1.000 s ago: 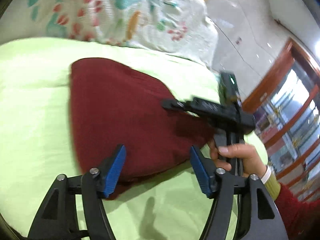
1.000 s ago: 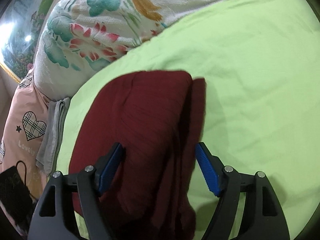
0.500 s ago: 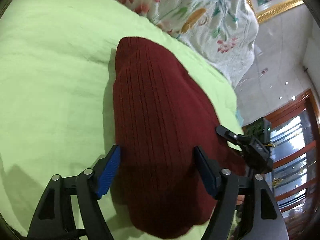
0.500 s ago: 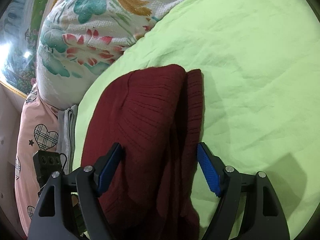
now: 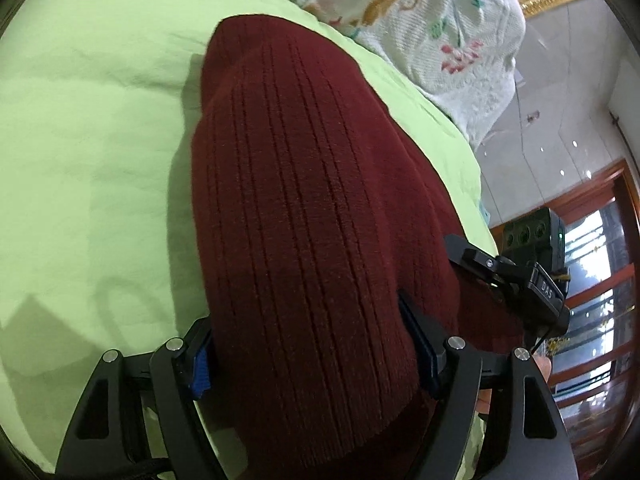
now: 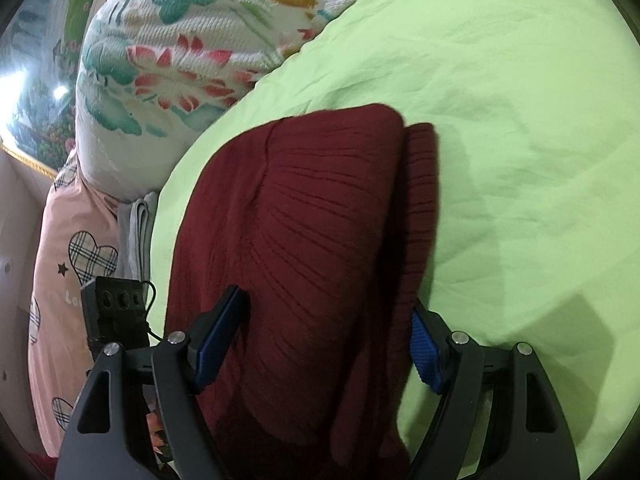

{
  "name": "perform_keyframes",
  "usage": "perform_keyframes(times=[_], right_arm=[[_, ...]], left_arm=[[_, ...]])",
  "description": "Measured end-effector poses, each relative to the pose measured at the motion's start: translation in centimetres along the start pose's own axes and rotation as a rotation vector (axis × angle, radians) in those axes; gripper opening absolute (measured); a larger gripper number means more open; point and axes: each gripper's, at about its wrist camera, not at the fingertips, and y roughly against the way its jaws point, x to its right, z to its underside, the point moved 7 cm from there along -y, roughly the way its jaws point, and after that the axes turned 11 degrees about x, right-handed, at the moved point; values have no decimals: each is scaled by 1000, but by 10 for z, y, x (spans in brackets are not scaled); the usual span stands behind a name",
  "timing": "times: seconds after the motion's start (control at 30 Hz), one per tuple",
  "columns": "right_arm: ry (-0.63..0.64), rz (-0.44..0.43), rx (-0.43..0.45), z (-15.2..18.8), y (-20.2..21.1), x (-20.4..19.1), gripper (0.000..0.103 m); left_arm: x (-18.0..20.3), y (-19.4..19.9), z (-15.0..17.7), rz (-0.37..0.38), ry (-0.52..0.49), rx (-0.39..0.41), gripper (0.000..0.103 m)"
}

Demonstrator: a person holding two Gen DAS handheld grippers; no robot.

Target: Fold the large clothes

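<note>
The dark red ribbed knit garment point(image 5: 304, 208) bulges up between the left gripper point(image 5: 316, 344) and swallows most of its blue pads point(image 5: 200, 368); whether they press the cloth, I can't tell. Its near end runs off the bottom edge. In the right wrist view the same garment covers the lower part of the right gripper point(image 6: 324, 344), and contact there is unclear too. The person's hand point(image 5: 542, 364) shows only as a sliver behind the black frame. The white floral quilt point(image 5: 432, 28) is smeared with blur, and the small lettering on the pink heart-print pillow point(image 6: 68, 264) is half hidden, unreadable.
</note>
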Motion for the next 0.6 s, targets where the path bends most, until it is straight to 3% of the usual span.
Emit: perform_keyframes(times=[0.07,0.13,0.2,0.4,0.6], right_arm=[[14,-2,2,1,-3,-3,71],[-4,-34,-10,4,-5,-4,51],[-35,-68,-4,7,-2,-7,40],[-2,-85,33,16,20,-39,35],[36,-180,-13,58,16,-96,34]], left_arm=[[2,-3,-2,20,-8,-2,70],[2,0,-3,36,-11,2,65],[4,5,-2,39,-17,18,60],[18,36,6,45,-54,68,52],[1,117,27,15,-45,124,51]])
